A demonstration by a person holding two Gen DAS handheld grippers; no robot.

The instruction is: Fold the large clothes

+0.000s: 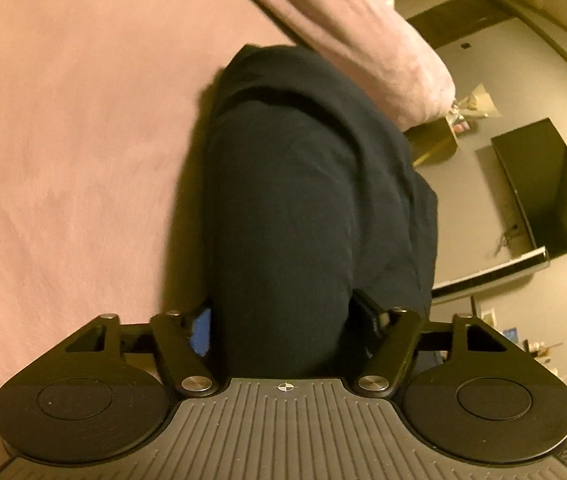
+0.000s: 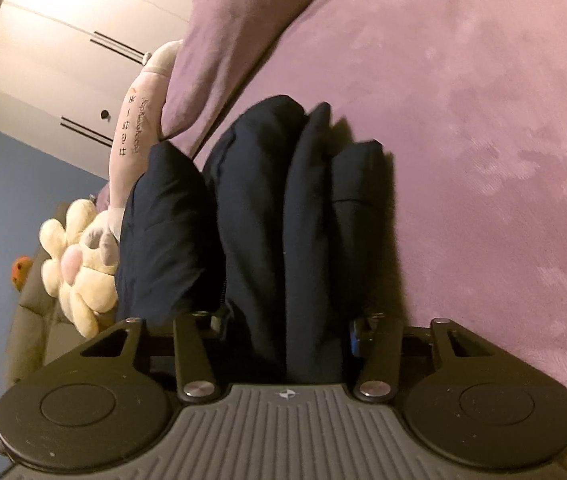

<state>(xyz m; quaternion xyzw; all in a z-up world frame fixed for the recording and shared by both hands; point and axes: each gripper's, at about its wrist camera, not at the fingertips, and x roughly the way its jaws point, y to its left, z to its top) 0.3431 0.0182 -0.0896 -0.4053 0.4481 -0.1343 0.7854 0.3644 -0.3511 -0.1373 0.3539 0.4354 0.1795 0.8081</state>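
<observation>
A large dark navy garment (image 1: 303,200) hangs bunched over the pink bed cover (image 1: 75,140). My left gripper (image 1: 287,328) is shut on a thick fold of it, and the cloth hides the fingertips. In the right wrist view the same garment (image 2: 267,208) falls in several vertical folds over the mauve bed cover (image 2: 463,120). My right gripper (image 2: 287,328) is shut on another bunch of it, fingertips also buried in cloth.
A pink pillow or duvet roll (image 1: 363,32) lies beyond the garment. A dark TV screen (image 1: 551,192) hangs on the wall at right. A cream plush toy (image 2: 79,264) and a pink plush (image 2: 139,112) sit at the bed's left, with wardrobe doors (image 2: 83,20) behind.
</observation>
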